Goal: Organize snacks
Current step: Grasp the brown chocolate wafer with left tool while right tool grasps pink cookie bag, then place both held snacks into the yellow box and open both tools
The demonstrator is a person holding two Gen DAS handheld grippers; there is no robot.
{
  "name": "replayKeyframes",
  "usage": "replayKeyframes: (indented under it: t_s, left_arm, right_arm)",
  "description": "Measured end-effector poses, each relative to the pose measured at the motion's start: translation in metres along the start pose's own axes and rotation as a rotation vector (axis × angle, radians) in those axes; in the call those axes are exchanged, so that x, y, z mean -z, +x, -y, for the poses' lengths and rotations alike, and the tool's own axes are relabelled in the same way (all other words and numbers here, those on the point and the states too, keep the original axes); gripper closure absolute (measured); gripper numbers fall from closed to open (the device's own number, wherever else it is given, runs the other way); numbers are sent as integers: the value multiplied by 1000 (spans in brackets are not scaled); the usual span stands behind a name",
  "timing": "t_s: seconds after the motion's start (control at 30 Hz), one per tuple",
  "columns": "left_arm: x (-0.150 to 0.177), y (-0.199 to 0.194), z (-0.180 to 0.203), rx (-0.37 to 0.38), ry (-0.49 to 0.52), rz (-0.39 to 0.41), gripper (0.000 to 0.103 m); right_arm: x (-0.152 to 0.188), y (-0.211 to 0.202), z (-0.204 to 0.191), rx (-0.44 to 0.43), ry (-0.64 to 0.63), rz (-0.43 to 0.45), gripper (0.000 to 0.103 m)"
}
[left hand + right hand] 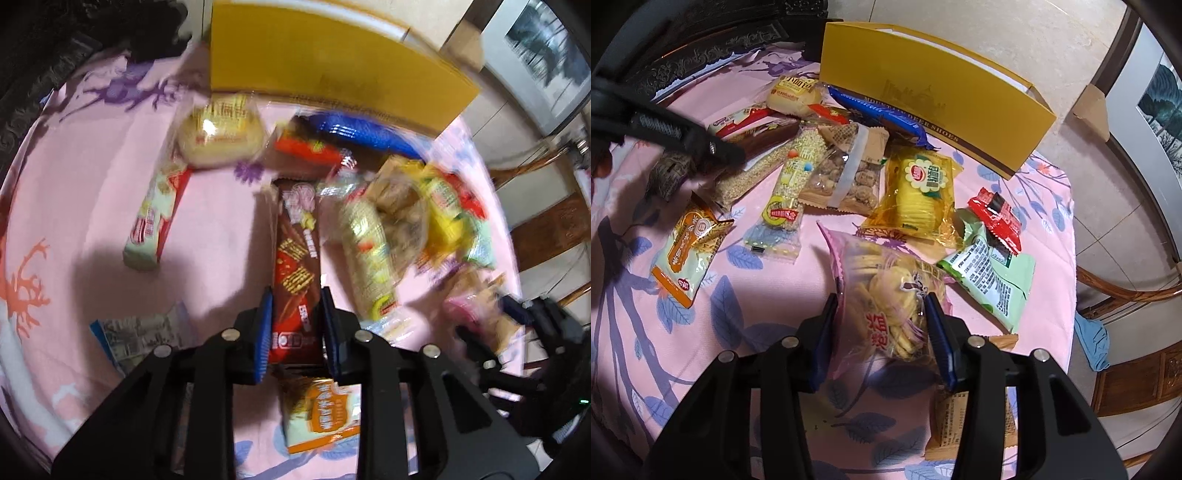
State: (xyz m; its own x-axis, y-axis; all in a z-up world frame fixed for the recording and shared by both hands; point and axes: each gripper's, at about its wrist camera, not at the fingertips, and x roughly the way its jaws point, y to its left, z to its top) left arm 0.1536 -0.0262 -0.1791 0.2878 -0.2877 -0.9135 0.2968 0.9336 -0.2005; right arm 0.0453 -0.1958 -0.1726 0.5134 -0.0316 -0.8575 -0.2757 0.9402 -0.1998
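you work over a table covered by a pink cloth [768,332] printed with blue leaves and purple branches. beyond the table there is a pale tiled floor [1015,40], a wooden chair [1126,295] to the side of it, and a framed picture [1160,110] on the wall.

the yellow box [934,99] stands at the far edge of the cloth, open at the top; you cannot see what is inside it. all the snacks lie on the cloth in front of the box. touching the box front is a blue pack [879,110], and beside that a round bread [794,96] in clear wrap. nearer to you than the box are a bag of brown pieces [846,177], a yellow cracker pack [916,195], a small red packet [995,218] and a green packet [990,280].

your left gripper [296,328] is narrow and clamps the near end of a long brown biscuit pack [297,258], which points toward the box. your right gripper [881,336] holds a pink bag of round crackers [882,288] between its fingers, both blue pads pressing the bag sides.
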Motion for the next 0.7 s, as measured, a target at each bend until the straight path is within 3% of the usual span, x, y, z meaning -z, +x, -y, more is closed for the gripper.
replayKeyframes:
  t_s: [0.17, 0.3, 0.5, 0.7]
  left_arm:
    - [-4, 8, 1, 4, 0, -3, 66]
    - [-6, 1, 0, 19, -4, 29, 78]
    - [-5, -8, -10, 26, -30, 43, 79]
    - [-9, -44, -5, 25, 2, 133, 79]
  right_arm:
    - [1, -1, 0, 0, 0, -3, 56]
    - [1, -1, 1, 2, -2, -5, 56]
    - [0, -1, 0, 4, -1, -5, 57]
    - [-5, -12, 4, 7, 4, 21, 60]
